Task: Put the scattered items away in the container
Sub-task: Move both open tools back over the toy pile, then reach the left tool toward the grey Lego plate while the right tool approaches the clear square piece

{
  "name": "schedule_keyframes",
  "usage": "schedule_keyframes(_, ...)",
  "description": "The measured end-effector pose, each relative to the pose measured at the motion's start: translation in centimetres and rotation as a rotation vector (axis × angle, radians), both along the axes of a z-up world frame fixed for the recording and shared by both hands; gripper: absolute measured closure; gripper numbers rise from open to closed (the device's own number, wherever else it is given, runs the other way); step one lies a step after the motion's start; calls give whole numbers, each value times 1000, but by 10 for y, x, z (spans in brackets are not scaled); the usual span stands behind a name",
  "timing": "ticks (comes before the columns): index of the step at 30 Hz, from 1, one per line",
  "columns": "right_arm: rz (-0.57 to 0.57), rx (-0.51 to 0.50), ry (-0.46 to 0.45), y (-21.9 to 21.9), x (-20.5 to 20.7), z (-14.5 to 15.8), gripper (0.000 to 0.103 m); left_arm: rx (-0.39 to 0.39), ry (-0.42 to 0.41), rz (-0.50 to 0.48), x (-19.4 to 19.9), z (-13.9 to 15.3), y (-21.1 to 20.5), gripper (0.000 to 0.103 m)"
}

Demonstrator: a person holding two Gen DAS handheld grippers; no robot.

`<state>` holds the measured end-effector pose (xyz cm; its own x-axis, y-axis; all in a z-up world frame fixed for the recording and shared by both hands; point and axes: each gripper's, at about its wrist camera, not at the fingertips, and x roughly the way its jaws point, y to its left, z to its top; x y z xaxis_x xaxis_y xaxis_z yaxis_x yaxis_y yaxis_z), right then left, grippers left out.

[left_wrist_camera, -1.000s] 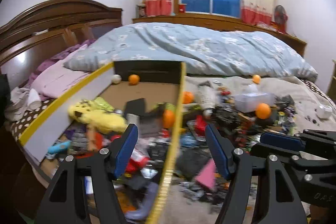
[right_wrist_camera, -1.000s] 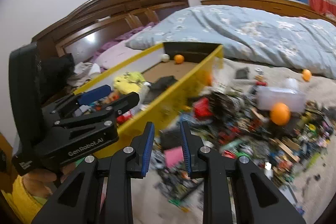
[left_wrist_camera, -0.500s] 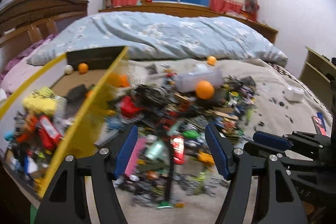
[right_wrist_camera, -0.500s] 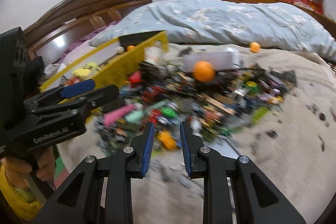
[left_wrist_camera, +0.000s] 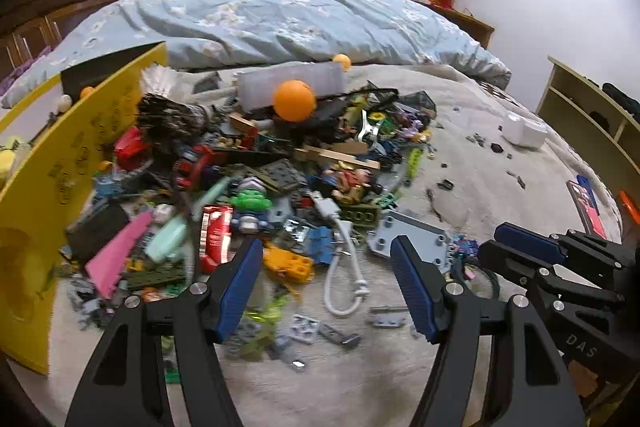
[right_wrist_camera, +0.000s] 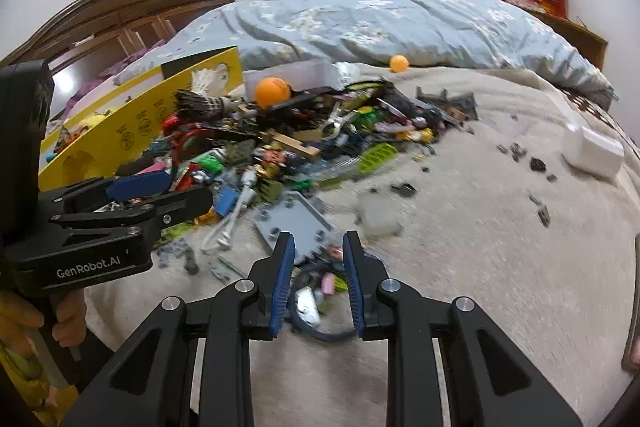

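Observation:
A heap of small toys and bricks [left_wrist_camera: 280, 179] lies on the beige bedspread, also in the right wrist view [right_wrist_camera: 288, 147]. An orange ball [left_wrist_camera: 294, 100] sits on top of it. The yellow-walled box [left_wrist_camera: 52, 179] stands at the heap's left; it also shows in the right wrist view [right_wrist_camera: 132, 135]. My left gripper [left_wrist_camera: 326, 287] is open and empty over a white cable [left_wrist_camera: 340, 267] at the heap's near edge. My right gripper [right_wrist_camera: 319, 279] is open by a narrow gap, empty, low over small pieces and a grey plate [right_wrist_camera: 296, 223]. It shows in the left wrist view [left_wrist_camera: 532, 251].
A blue quilt [left_wrist_camera: 280, 23] lies behind the heap. A white box [right_wrist_camera: 592, 147] and loose dark bits lie at right on the spread. A second orange ball [right_wrist_camera: 399, 63] rests by the quilt. A wooden shelf [left_wrist_camera: 592, 123] stands at far right.
Both grippers have swung right, from the yellow box to the heap's near right edge. The right gripper's gap has widened slightly. Nothing was picked up.

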<state>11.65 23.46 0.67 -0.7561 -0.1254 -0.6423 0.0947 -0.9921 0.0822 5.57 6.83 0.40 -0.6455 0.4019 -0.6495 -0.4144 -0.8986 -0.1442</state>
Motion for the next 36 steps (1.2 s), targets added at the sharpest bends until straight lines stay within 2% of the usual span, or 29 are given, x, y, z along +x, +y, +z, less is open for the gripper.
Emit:
schedule_keyframes(8, -45, -19, -13, 16, -2, -9, 78, -20, 8, -45, 2, -4, 17, 36)
schedule_keyframes(12, -47, -23, -19, 19, -1, -14, 78, 9, -7, -72, 3, -7, 21, 36)
schedule_keyframes(17, -72, -22, -12, 27, -2, -14, 78, 28, 4, -155, 9, -6, 36, 36)
schedule_keyframes(21, -93, -17, -12, 34, -2, -15, 78, -8, 17, -197, 10, -12, 55, 36)
schedule_keyframes(28, -93, -38, -16, 39, -2, -18, 78, -95, 37, -182, 2, -26, 69, 36)
schedule_keyframes(36, -77, -61, -20, 38, -10, -21, 78, -91, 49, -194, -8, -32, 73, 30)
